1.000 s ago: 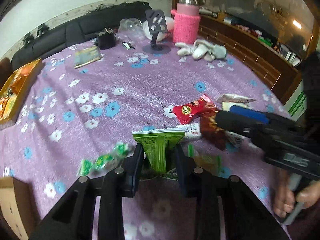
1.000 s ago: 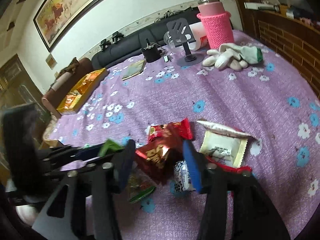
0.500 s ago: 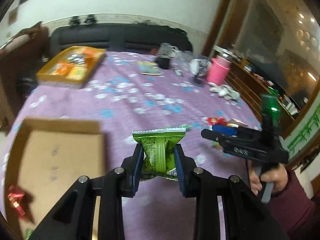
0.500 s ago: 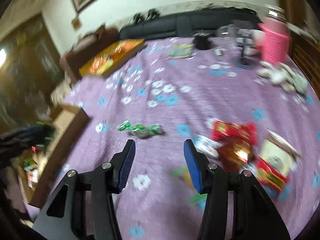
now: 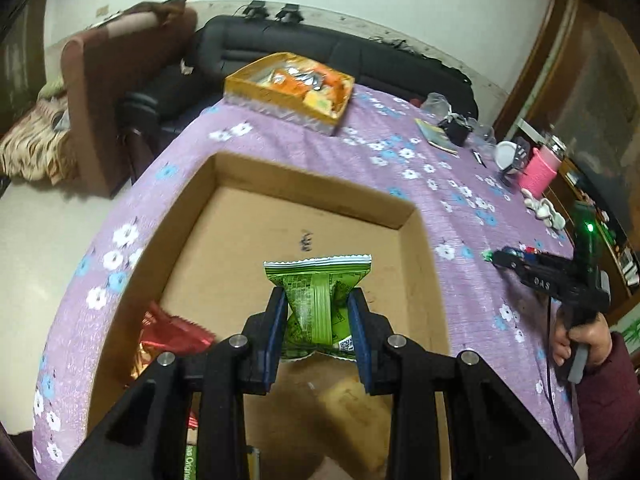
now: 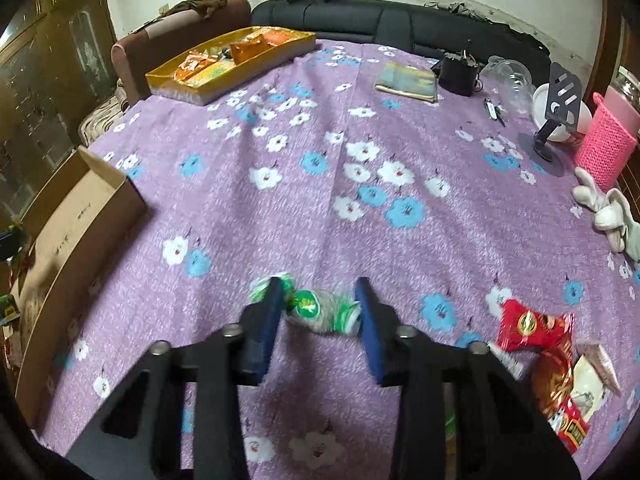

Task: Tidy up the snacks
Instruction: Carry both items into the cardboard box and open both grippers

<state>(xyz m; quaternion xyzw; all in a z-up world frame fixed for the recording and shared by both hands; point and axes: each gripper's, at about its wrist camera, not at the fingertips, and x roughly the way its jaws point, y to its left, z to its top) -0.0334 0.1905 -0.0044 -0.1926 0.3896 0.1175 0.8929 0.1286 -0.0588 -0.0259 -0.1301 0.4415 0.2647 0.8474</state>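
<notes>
My left gripper (image 5: 318, 300) is shut on a green snack packet (image 5: 316, 292) and holds it over the open cardboard box (image 5: 412, 216). A red wrapper (image 5: 172, 332) lies in the box at the left. My right gripper (image 6: 318, 292) is open, its jaws on either side of a green-and-white wrapped candy (image 6: 316, 308) lying on the purple flowered cloth. The right gripper also shows in the left wrist view (image 5: 516, 260). A heap of red and white snack packets (image 6: 548, 344) lies at the right. The box also shows in the right wrist view (image 6: 80, 216).
A yellow tray of snacks (image 6: 228, 60) stands at the far left of the table. A booklet (image 6: 406, 82), a black pouch (image 6: 458, 72), a phone stand (image 6: 556, 120), a pink-sleeved bottle (image 6: 606, 148) and white gloves (image 6: 608, 208) sit at the back right. A black sofa (image 6: 380, 20) is behind.
My left gripper has swung left with the green packet, from the snack heap to over the box. My right gripper has moved left from the red packets to the green-and-white candy.
</notes>
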